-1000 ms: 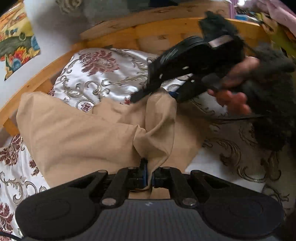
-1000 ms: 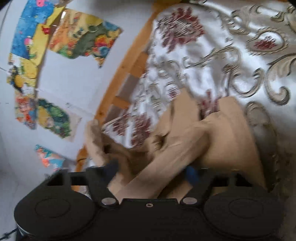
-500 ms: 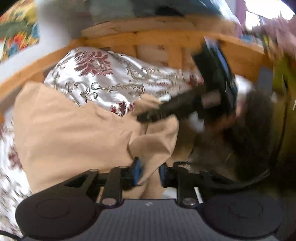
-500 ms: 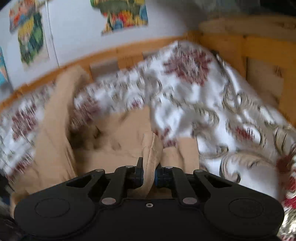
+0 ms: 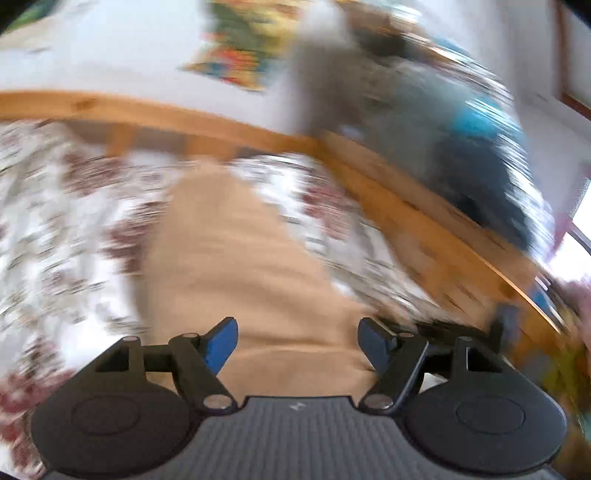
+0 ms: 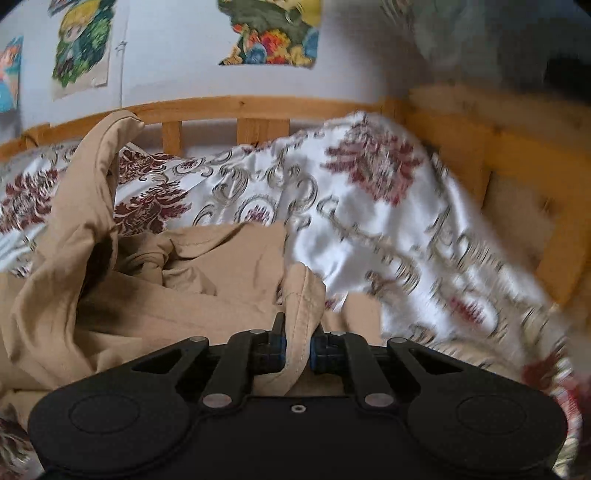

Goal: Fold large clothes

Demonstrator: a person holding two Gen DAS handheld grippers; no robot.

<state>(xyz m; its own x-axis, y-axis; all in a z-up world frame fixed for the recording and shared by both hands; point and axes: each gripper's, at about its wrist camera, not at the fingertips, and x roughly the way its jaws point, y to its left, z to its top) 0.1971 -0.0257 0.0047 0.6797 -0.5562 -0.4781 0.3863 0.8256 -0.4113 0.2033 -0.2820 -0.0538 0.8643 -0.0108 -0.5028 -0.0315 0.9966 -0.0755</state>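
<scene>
Mostly blurred: L claw point(image 5: 297, 341) view.

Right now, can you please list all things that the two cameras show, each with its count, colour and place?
tan garment: one, tan, crumpled on the bedspread; one end raised at left, a folded edge pinched by the right gripper
bedspread: one, white satin with dark red flowers and grey scrolls, covers the bed
bed frame: one, light wood, rail along the wall and board at right
posters: at least three, multicoloured, on the white wall above the rail
dark bundle: blurred, grey, black and blue, above the frame in the left view; cannot tell what it is
left gripper: one, black with blue pads, open above the tan garment
right gripper: one, black with blue pads, shut on the tan garment
</scene>
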